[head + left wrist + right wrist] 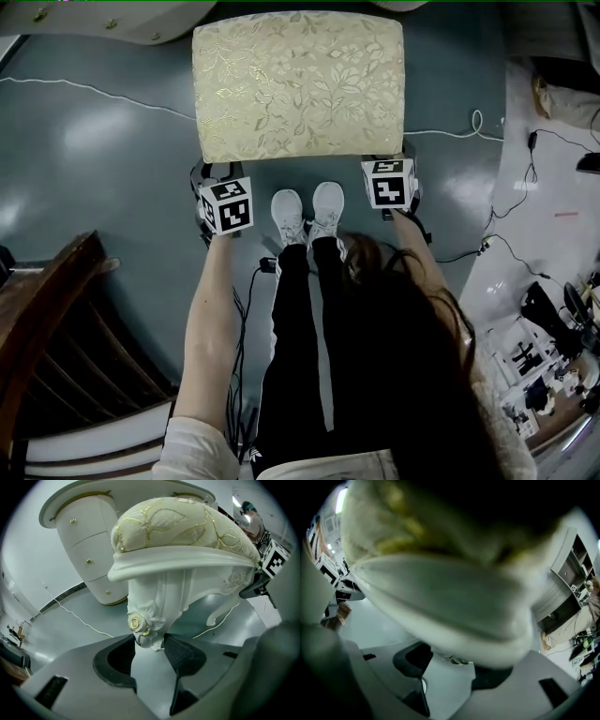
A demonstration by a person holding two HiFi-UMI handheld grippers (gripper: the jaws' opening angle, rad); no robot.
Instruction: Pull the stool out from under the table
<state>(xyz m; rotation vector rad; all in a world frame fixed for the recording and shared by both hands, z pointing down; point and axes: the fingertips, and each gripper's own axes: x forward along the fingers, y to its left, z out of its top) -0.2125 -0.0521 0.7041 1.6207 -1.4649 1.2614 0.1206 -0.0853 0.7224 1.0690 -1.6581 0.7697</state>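
Note:
The stool [298,84] has a cream floral cushion and a white carved frame. It stands on the grey floor in front of the person's shoes [307,211]. My left gripper [211,176] is at its near left corner. In the left gripper view it [149,641] is shut on the white leg [154,602] at the gold rosette. The cushion [183,531] rises above. My right gripper [392,167] sits at the near right corner. In the right gripper view the blurred seat rim [440,588] covers the fingertips of the right gripper [454,660], so its grip is hidden.
A white table [112,19] with a drawer pedestal [89,550] stands just beyond the stool. A white cable [94,92] runs across the floor. Dark wooden furniture [56,337] is at the lower left. Cables and gear [553,347] lie at the right.

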